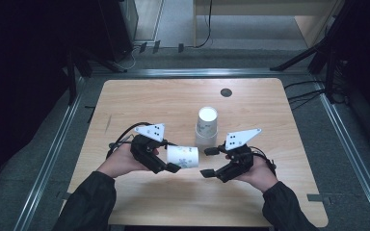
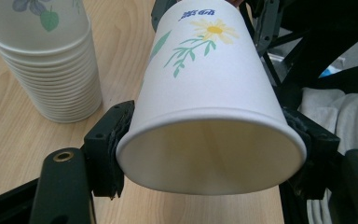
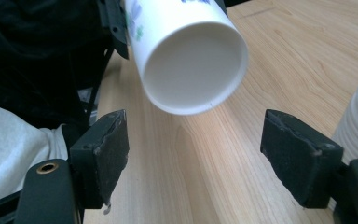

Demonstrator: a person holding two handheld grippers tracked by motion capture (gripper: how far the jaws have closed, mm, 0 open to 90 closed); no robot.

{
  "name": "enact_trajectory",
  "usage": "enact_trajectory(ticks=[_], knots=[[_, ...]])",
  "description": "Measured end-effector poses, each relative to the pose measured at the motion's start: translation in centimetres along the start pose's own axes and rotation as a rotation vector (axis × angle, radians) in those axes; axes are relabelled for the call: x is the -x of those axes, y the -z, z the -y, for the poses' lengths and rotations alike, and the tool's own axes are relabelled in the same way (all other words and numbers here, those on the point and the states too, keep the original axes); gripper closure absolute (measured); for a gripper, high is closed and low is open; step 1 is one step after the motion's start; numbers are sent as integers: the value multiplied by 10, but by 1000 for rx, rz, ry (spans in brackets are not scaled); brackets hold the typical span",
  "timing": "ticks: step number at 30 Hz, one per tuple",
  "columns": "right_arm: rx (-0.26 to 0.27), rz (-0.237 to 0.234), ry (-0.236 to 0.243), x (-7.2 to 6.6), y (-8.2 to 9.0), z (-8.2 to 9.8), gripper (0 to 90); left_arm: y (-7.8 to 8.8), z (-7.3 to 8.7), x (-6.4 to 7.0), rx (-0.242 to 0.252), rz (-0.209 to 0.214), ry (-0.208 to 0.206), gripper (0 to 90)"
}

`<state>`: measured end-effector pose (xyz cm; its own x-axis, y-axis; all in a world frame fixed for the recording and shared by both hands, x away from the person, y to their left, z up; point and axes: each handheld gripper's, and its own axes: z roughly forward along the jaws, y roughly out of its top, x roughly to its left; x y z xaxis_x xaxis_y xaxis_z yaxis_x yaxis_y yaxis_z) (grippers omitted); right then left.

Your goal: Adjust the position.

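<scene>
Wooden tabletop (image 1: 173,101) carries a cup stack (image 1: 206,126); left gripper (image 1: 168,156) pinches a paper cup (image 1: 183,157), right gripper (image 1: 208,161) spread empty just beside its base.

a paper cup (image 1: 183,156) lies sideways between the grippers, the cup stack (image 1: 206,126) just behind it.

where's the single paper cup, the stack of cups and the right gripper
single paper cup (image 2: 205,84), left gripper view, flowered side wall
stack of cups (image 1: 207,118), high view, top rim
right gripper (image 1: 208,161), high view, midway between its open jaws
</scene>
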<state>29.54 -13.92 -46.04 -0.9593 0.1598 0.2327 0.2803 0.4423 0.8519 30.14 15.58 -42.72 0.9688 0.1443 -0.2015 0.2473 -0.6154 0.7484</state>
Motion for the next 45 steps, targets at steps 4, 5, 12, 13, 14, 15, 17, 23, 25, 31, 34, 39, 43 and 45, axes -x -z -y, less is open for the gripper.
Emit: enact_trajectory(ticks=[4, 5, 12, 13, 14, 15, 17, 23, 25, 31, 34, 39, 43, 45], knots=[[-9, 20, -4, 0, 0, 0, 237, 5, -11, 1, -44, 6, -24, 278], [-8, 22, -3, 1, 0, 0, 237, 6, -14, 1, -51, 9, -27, 277], [-8, 38, 13, 2, -1, 0, 237, 16, -39, -3, -137, -38, -83, 275], [-10, 38, 10, 2, -1, 0, 237, 16, -42, -3, -150, -38, -90, 275], [-12, 39, 11, 3, -2, 0, 237, 15, -44, -3, -171, -36, -85, 275], [-12, 41, 12, 3, -2, 0, 237, 14, -45, -3, -188, -44, -94, 275], [-9, 39, 11, 4, -3, 0, 237, 11, -46, -4, -224, -35, -93, 275], [-29, 34, 18, 6, -9, -2, 237, 0, -40, -6, -324, -47, -88, 275], [-40, 28, 13, 5, -12, -2, 237, -3, -38, -6, -356, -50, -83, 275], [-59, 31, 21, 4, -23, -3, 230, -15, -35, -3, -438, -44, -71, 275], [-73, 31, 21, 2, -29, -4, 231, -20, -36, -3, -466, -51, -53, 275], [-75, 20, 39, -1, -37, -6, 238, -26, -38, -1, -507, -30, -40, 276], [-85, -6, 43, -3, -44, -5, 238, -28, -41, 3, -514, -17, -46, 277], [-90, -12, 48, -4, -46, -5, 238, -30, -42, 4, -516, -18, -49, 277]])
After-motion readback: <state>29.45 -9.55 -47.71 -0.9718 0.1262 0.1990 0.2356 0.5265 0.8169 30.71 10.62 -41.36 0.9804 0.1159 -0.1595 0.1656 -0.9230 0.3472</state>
